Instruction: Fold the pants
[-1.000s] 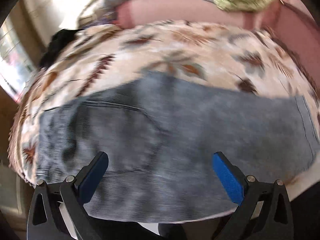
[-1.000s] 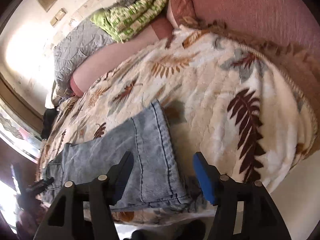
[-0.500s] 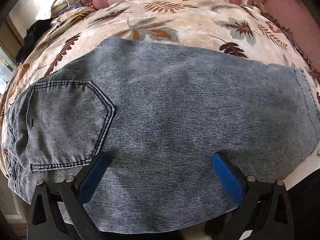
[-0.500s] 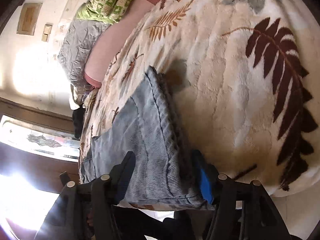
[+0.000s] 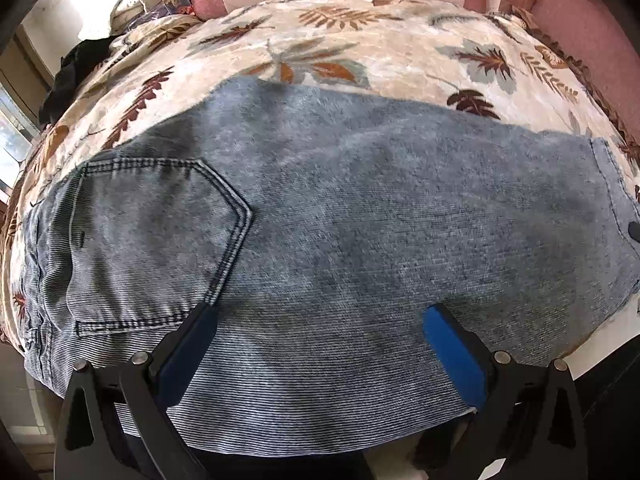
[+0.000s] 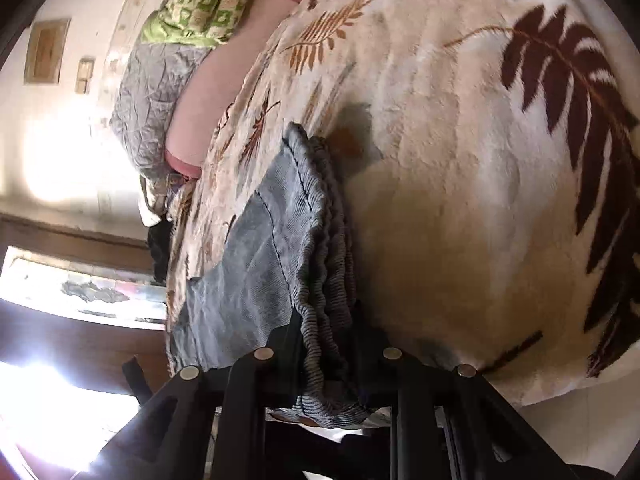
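Blue-grey denim pants (image 5: 340, 220) lie flat on a leaf-print blanket (image 5: 360, 44), back pocket (image 5: 152, 236) at the left and leg hems at the right. My left gripper (image 5: 320, 320) is open, its blue pads just above the near edge of the pants, holding nothing. In the right wrist view my right gripper (image 6: 328, 344) is shut on the stacked hem ends of the pants (image 6: 320, 240), which bunch between the fingers.
The blanket (image 6: 480, 140) covers a pink sofa (image 5: 592, 32) whose backrest runs along the far side. A green patterned cloth (image 6: 204, 4) and a grey cloth (image 6: 156, 92) lie on the backrest. A black item (image 5: 76, 68) sits at the far left end.
My right gripper moved onto the pants' hem end and closed on it. My left gripper came down close over the pants and stayed open.
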`<state>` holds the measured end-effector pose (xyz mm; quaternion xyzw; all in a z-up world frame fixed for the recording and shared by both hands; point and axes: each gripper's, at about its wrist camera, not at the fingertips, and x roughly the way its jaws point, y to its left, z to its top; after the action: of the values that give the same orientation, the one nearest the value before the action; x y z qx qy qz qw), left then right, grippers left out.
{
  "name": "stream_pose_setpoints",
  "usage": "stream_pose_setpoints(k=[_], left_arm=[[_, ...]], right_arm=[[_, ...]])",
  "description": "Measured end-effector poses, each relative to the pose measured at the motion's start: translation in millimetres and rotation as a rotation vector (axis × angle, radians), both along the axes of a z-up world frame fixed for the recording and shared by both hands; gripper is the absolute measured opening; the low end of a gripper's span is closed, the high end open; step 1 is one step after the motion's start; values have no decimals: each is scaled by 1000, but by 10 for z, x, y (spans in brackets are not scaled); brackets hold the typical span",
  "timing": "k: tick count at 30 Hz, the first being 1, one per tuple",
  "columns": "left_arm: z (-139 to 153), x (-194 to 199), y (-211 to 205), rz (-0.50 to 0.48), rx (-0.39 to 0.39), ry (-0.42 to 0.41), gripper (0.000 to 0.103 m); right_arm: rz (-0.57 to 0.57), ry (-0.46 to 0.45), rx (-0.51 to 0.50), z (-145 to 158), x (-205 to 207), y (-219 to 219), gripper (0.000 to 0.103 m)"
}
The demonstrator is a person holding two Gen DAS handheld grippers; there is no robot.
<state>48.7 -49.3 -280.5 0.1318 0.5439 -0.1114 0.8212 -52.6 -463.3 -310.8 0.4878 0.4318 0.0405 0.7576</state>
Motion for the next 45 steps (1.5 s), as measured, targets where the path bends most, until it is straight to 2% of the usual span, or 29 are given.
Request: stream_pose_setpoints(k=[3,6,8,12,19,22,25,28,30,31,32,34,37,41,42,44,45], left_arm=[[-5,37,18,7,6,-17,103],[-64,41,-18,-15,34,-5,103],[-16,57,11,-21,20,11,103],[118,99,147,14,30,-29,103],[414,175,638,135,-32,-72,103],[505,155,809,159,-25,-96,103],[581,98,945,187,-31,-113,103],[626,83,1080,212,-41,-124,103],[647,65,1133,220,-39,-129,103],[656,52,1159,224,-37,-131,103],[664,47,1167,223,-37,-131,103],[679,19,1169,221,-37,-133,103],[698,-38,1065,191,-52,-139,103],[697,-172,676,81,-69,-149,103],[677,-209,558,47,-68,-149,103],[620,-268,347,-18,-63,-149,103],[548,-308,203,-64,-49,-160,103]], right_arm=[[0,4,0,1,2,11,29],[8,0,-35,49,8,52,30],[13,-5,-96,154,0,107,23],[11,-76,-163,484,28,291,22],[178,-152,-288,1081,425,1112,22],[258,-158,-274,1130,630,1522,22],[336,-151,-255,1054,799,1931,22],[414,-100,-217,829,974,2340,26],[456,-53,-180,657,1045,2560,47],[483,-39,-142,573,1068,2631,63],[514,-25,-88,486,1083,2699,65],[514,-32,-55,425,1061,2709,65],[455,-89,-86,478,970,2527,65],[347,-147,-159,527,792,2181,62],[328,-146,-181,509,767,2109,58],[313,-83,-248,346,744,2027,30],[319,-47,-271,233,754,2021,23]])
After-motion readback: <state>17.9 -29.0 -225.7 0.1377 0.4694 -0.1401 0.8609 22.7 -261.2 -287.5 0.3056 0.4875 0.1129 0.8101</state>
